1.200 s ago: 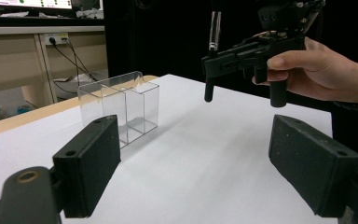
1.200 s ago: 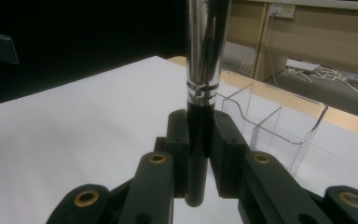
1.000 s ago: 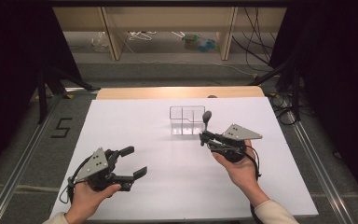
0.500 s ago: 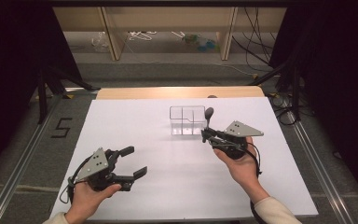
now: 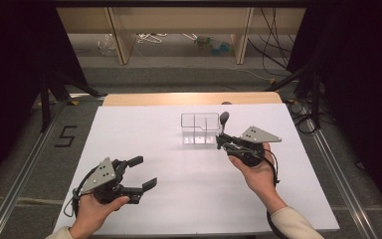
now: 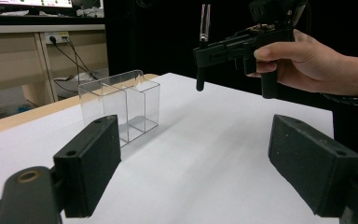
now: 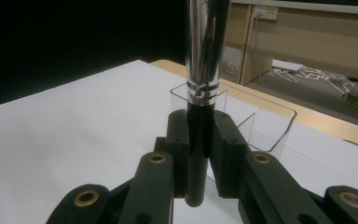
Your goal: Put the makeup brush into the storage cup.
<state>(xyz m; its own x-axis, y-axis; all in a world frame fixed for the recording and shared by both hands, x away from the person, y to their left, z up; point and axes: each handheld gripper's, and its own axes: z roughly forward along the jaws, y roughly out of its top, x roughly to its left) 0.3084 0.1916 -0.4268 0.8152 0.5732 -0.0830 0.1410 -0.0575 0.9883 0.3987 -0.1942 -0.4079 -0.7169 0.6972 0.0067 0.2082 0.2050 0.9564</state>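
Observation:
A clear acrylic holder (image 5: 199,130) (image 6: 121,105) (image 7: 265,116) with several compartments stands on the white table (image 5: 144,129), right of centre. Just to its right, my right gripper (image 5: 220,142) (image 6: 199,52) (image 7: 198,128) is shut on the black handle of a long tool (image 5: 223,124) (image 6: 199,77) (image 7: 196,158). The tool stands upright, its chrome shaft (image 7: 206,46) rising above the jaws to a dark head, and its lower end hangs above the table. My left gripper (image 5: 144,172) (image 6: 196,163) rests open near the front left, with nothing between its pads.
A wooden strip (image 5: 179,98) runs along the table's far edge. Behind it are low shelves (image 5: 179,25) and loose cables on the floor. A "5" mark (image 5: 65,136) lies on the floor to the left, beside a metal rail. Dark stands flank both sides.
My right gripper, with the tool in it, has edged slightly farther from me, alongside the holder. The left gripper has not moved.

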